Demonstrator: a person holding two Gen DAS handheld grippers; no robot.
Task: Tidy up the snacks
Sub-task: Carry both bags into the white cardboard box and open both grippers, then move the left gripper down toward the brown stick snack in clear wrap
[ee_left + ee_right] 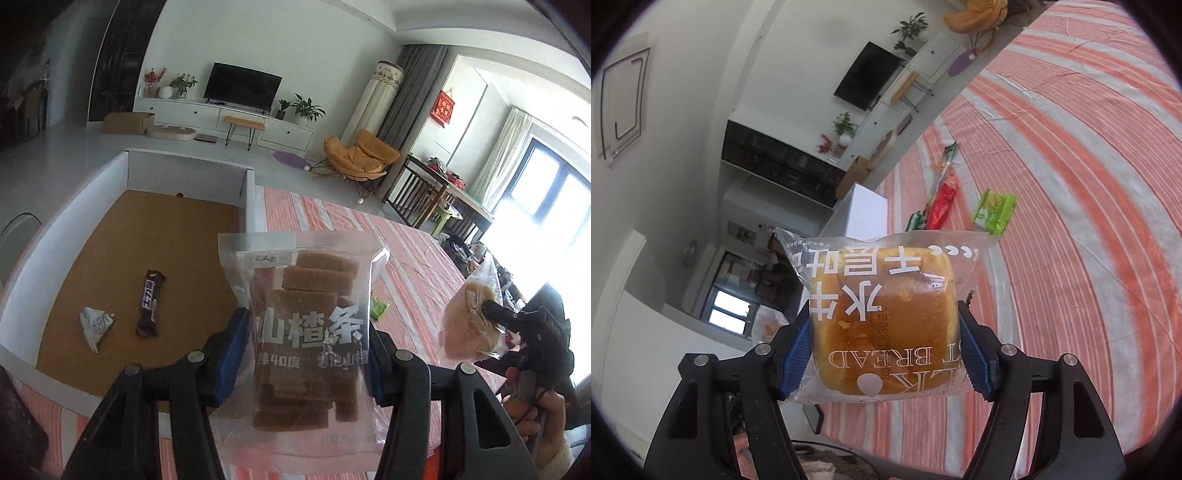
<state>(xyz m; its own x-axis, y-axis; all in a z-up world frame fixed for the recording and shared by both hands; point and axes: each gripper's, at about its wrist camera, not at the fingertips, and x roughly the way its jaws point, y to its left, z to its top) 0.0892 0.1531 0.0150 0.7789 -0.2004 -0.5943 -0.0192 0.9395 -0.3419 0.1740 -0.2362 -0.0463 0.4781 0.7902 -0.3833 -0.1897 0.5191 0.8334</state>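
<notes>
The table wore a cloth [410, 258] striped in salmon and white, and on it sat a white-walled box [74, 236] with a brown floor, holding a dark chocolate bar [149, 304] and a small triangular packet [95, 325] lying apart from each other. The left gripper [306, 354] was clamped on a clear bag of brown hawthorn strips [303, 325], raised beside the box, while the right gripper [886, 332] pinched a wrapped bread loaf [882, 317] above the cloth — a green packet [993, 210] and a red one [942, 206] lay near each other beyond it. Behind stretched a pale living room — a dark television [242, 86] on a long white cabinet [221, 114], potted plants [306, 109], an orange lounge chair [360, 153] and a bright window [554, 199].
</notes>
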